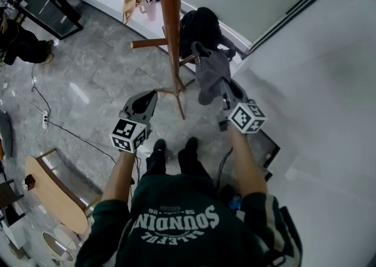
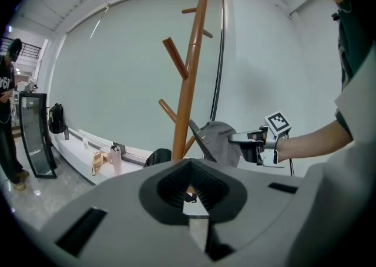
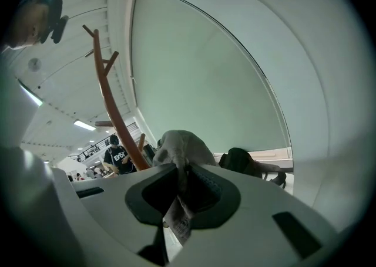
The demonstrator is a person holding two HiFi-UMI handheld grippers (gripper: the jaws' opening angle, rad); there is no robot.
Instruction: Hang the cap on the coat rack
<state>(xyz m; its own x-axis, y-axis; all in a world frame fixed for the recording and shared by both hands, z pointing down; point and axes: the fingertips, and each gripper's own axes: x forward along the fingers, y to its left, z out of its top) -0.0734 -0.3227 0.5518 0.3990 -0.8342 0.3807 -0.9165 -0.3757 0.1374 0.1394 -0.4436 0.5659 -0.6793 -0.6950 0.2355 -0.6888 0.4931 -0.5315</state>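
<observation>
My right gripper (image 1: 225,88), jaws clamped on the grey cap (image 1: 210,72), holds it just right of the coat rack (image 1: 170,25) pole, nearer than my left gripper (image 1: 148,97), whose jaws are together on nothing.

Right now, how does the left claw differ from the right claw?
The right claw is shut on the grey fabric cap; the left claw is shut on nothing. In the head view the left claw shows left of the brown wooden coat rack, the right claw right of it. Both carry a marker cube and point toward the rack.
</observation>
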